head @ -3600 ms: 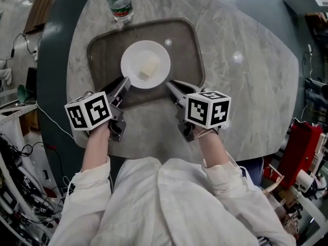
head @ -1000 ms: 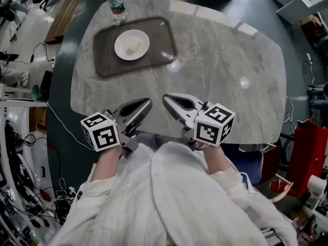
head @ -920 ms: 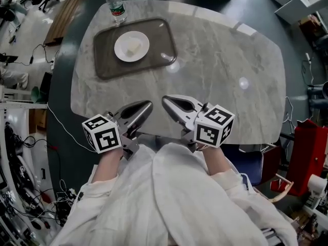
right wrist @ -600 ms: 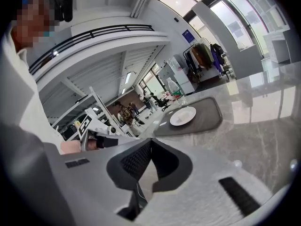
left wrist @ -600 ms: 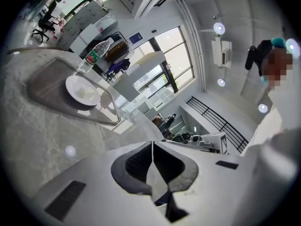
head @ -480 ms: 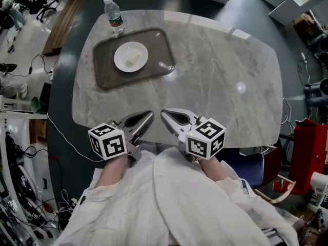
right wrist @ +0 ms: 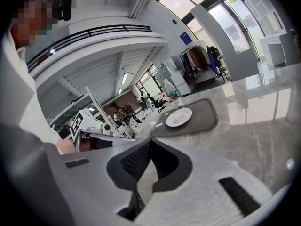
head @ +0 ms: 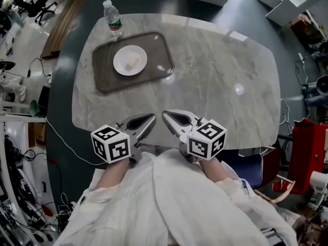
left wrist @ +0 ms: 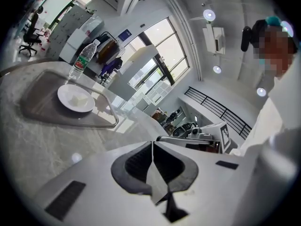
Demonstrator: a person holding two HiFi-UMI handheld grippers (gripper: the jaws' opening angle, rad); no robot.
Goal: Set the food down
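Note:
A white plate [head: 130, 60] with a pale piece of food [head: 133, 61] sits on a dark grey tray [head: 107, 76] at the table's far left. The plate [left wrist: 75, 98] and tray [left wrist: 42, 105] also show in the left gripper view, and the plate [right wrist: 179, 117] in the right gripper view. My left gripper [head: 152, 118] and right gripper [head: 164, 115] hover side by side over the table's near edge, far from the tray. Both are shut with nothing between the jaws.
A water bottle [head: 111, 18] stands beyond the tray's far corner. The marble table [head: 215, 81] is round-cornered with dark floor around it. Cables and equipment [head: 20, 152] lie at the left, a red object [head: 307, 147] at the right.
The person has drawn back from the table since the earliest frame, and both grippers have left the tray. Over the last second the grippers stayed close together near the table's front edge.

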